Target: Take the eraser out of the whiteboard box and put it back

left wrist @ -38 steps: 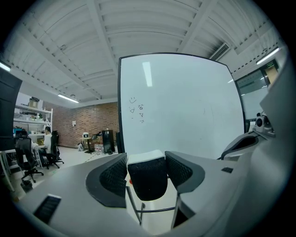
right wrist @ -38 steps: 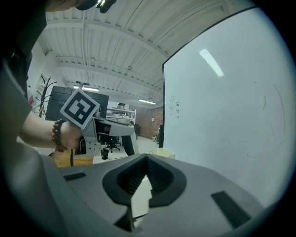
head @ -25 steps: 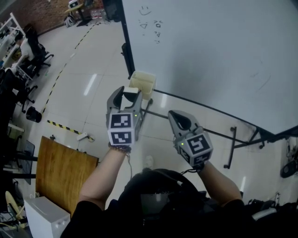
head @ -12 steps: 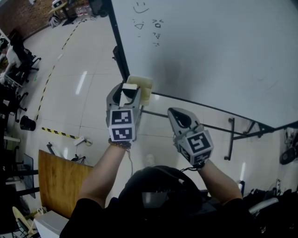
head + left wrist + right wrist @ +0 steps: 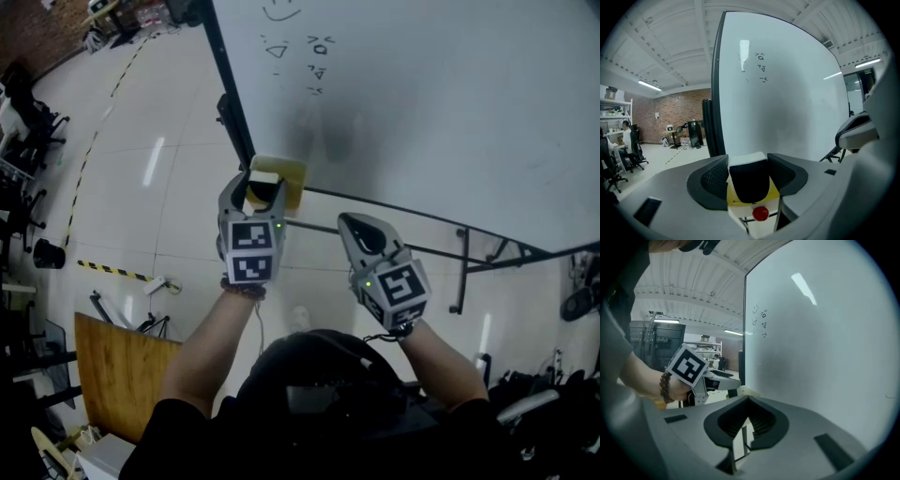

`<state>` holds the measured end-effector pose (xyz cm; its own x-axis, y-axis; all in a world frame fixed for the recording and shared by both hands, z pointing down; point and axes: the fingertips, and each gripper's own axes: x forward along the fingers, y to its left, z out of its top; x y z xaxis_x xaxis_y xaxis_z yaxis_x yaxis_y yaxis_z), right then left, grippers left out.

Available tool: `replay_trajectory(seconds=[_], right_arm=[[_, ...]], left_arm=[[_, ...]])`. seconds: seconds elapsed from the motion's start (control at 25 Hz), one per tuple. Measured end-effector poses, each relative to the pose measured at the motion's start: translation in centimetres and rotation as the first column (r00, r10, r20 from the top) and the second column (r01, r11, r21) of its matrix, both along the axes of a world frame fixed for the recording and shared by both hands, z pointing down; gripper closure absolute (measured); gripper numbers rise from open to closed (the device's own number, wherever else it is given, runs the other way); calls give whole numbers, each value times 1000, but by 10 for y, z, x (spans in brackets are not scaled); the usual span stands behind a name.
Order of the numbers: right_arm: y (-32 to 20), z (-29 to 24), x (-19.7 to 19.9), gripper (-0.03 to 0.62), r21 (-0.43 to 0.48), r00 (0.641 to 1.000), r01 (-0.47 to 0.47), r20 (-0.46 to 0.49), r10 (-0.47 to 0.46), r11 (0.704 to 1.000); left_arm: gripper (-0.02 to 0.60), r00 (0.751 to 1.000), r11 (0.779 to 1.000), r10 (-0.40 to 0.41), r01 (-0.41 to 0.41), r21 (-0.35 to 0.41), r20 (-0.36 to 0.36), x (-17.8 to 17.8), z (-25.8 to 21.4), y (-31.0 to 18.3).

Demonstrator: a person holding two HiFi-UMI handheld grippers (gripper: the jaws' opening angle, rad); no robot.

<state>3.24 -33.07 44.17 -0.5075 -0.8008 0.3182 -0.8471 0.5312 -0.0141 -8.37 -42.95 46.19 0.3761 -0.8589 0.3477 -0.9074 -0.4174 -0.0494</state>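
Observation:
My left gripper (image 5: pixel 253 190) is shut on the eraser (image 5: pixel 262 176), a white-backed block with a black felt face (image 5: pixel 749 182). It hangs just in front of and above the pale yellow whiteboard box (image 5: pixel 290 178), which is fixed at the lower left corner of the whiteboard (image 5: pixel 441 103). In the left gripper view the box (image 5: pixel 774 194) shows under the eraser, with a small red round thing (image 5: pixel 761 213) in it. My right gripper (image 5: pixel 360 229) is to the right, shut and empty, its jaws (image 5: pixel 749 400) pointing along the board.
The board's black frame and stand legs (image 5: pixel 459 272) run under my right gripper. A wooden tabletop (image 5: pixel 122 361) lies at lower left on the glossy floor. Office chairs (image 5: pixel 28 94) stand far left. Small drawings (image 5: pixel 314 56) mark the board's top.
My left gripper, holding the eraser throughout, has edged closer to the yellow box. The right gripper has stayed shut and nearly still.

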Motion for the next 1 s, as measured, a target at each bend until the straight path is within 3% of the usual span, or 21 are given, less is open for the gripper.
replay_trajectory(seconds=[0.32, 1.0], right_arm=[[-6, 4, -1, 568, -10, 1000, 3, -5, -3, 1000], [11, -7, -6, 568, 11, 999, 38, -4, -38, 999]], left_arm=[[322, 1000, 999, -24, 24, -32, 11, -4, 15, -6], [319, 998, 998, -56, 56, 7, -8, -9, -6, 16]])
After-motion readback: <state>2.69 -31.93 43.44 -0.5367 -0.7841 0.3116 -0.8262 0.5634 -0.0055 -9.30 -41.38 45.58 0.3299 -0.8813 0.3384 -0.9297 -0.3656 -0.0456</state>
